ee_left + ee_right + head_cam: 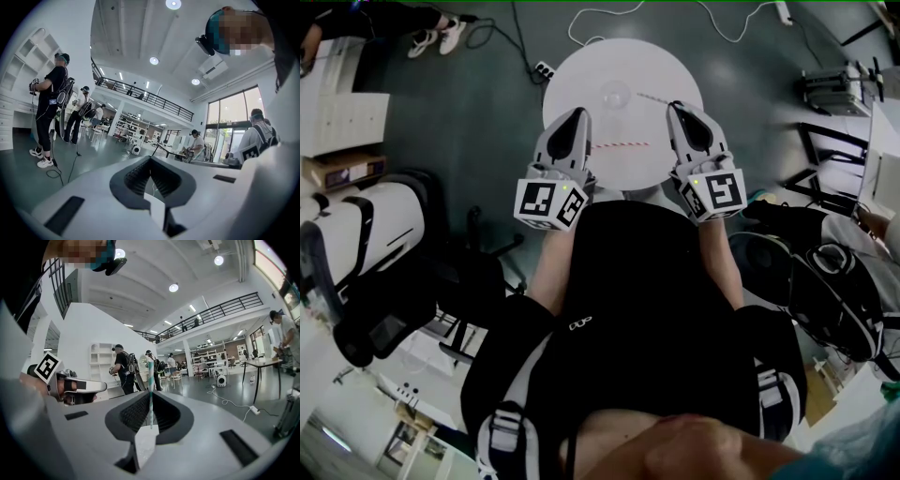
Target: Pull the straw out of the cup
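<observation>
No legible text or markings

Floor: dark grey-green floor point(487, 103), glossy; cables point(522, 42) trailing to a power strip point(544, 69)
Furniture: round white counter point(581, 75); open white shelves point(28, 51) along the wall
Upstairs: balcony railing point(154, 99) running along a mezzanine
Light: round ceiling lights point(173, 3) on; tall windows point(229, 108) bright

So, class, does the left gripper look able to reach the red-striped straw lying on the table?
Probably yes: the red-striped straw lies bare on the table beside the left gripper, nothing between. Its jaws are together and empty, so they must open first.
</observation>
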`<state>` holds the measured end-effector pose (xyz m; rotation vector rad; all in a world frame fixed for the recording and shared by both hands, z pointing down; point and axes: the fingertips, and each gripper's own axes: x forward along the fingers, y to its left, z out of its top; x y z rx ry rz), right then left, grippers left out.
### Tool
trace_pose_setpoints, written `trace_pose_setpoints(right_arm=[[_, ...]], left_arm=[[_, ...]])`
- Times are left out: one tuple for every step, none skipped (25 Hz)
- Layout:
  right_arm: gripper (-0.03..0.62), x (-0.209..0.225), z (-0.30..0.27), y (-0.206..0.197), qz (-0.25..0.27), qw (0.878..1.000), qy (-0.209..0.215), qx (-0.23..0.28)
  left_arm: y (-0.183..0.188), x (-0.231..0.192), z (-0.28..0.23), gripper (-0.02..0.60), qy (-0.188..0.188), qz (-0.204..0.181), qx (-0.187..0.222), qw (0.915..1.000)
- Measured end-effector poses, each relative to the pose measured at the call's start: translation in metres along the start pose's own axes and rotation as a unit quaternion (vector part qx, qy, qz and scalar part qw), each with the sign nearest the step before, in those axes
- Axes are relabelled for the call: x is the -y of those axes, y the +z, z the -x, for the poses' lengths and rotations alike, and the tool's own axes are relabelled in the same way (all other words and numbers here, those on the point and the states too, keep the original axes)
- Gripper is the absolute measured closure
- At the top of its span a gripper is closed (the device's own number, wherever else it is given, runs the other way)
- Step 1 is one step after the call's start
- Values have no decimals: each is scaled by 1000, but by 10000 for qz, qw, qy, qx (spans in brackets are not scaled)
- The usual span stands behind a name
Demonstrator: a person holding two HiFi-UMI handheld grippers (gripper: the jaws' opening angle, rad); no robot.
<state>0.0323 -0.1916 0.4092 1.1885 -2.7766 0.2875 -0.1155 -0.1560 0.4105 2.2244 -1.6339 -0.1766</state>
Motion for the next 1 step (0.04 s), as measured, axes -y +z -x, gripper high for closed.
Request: trace_pose_setpoints(right_arm=[[559,0,0,-1,5,10000,2,-9]], left_arm=[[0,0,0,572,-8,-13,-6,10000]])
